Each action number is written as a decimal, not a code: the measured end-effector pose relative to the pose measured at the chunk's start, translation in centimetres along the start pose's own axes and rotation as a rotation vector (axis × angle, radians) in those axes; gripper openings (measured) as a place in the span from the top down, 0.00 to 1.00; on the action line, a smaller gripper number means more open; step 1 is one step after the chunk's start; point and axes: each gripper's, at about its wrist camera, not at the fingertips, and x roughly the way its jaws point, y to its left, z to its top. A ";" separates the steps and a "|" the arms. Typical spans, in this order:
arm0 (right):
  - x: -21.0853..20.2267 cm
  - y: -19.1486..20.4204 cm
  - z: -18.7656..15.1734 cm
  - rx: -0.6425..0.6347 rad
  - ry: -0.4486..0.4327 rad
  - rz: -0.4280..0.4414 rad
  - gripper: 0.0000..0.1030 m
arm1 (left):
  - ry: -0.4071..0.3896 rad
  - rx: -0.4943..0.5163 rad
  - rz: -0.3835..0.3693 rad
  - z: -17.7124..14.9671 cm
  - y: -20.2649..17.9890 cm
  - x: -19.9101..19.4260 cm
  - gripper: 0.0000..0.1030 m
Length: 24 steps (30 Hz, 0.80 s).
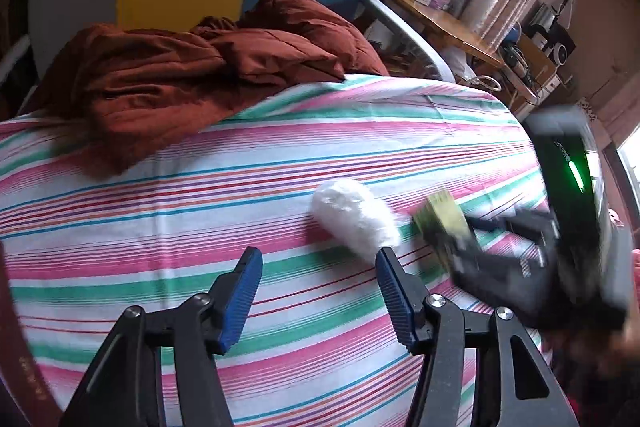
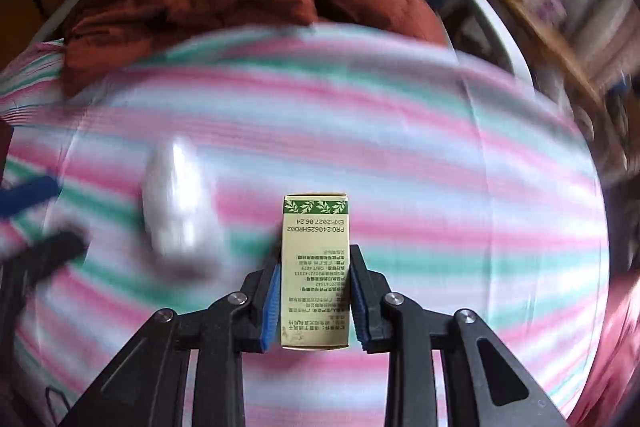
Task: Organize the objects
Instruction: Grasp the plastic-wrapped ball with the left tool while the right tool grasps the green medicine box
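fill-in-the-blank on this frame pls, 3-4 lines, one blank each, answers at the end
1. The right tongs are shut on a small ____ with a green leaf band.
2. The left tongs hold ____.
3. The white fluffy object lies on the ____ bedsheet.
4. The bunched-up quilt at the far end of the bed is ____ in colour.

Missing words: box; nothing; striped; rust red
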 end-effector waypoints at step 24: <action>-1.4 -0.5 -5.2 0.095 -0.110 0.062 0.72 | 0.009 0.052 0.102 -2.5 -1.6 1.0 0.69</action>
